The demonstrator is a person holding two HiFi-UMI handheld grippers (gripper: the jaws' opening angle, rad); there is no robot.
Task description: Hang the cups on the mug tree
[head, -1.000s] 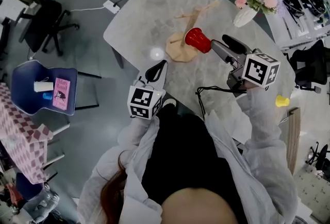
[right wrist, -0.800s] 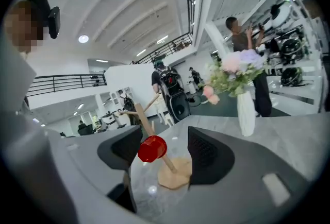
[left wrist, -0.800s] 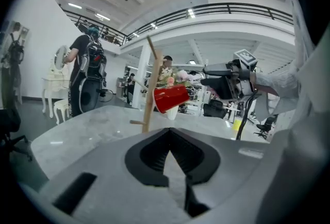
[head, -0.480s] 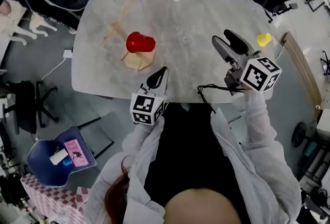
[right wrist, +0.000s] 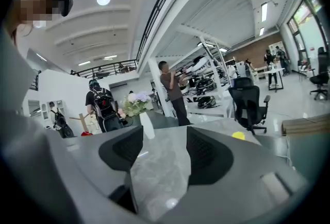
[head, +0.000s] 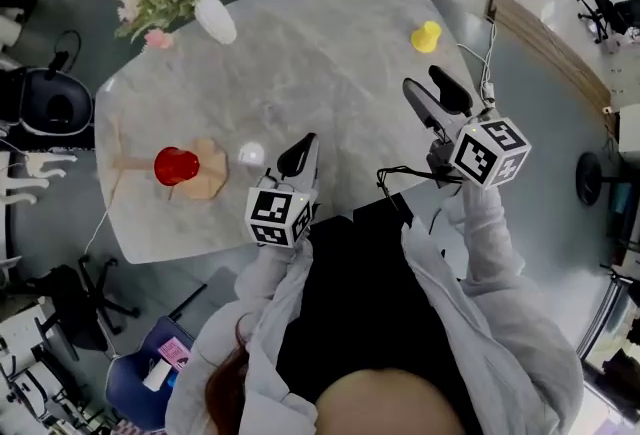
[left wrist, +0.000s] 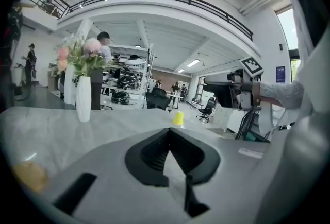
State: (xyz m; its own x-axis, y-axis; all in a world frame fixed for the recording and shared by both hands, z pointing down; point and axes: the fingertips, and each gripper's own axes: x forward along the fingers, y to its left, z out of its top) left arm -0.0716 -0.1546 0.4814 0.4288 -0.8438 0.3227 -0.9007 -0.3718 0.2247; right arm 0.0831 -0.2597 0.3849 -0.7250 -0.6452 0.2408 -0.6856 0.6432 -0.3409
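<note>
Held right gripper point(head: 422, 79) over the worktop point(head: 330, 63), jaws wide, closing on nothing; left gripper point(head: 305, 145) jaws together, empty. Saw yellow cup point(head: 426, 36) near far right edge, red cup point(head: 176, 165) on mug tree point(head: 205, 171) at left edge. Risked knocking yellow cup off that edge, probably.

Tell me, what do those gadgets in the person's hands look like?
The left gripper and right gripper each have two black curved jaws on a grey body and a white cube with black square markers. A black cable trails from the right gripper, whose jaws are closing with nothing between them. The sleeves are light grey.
</note>
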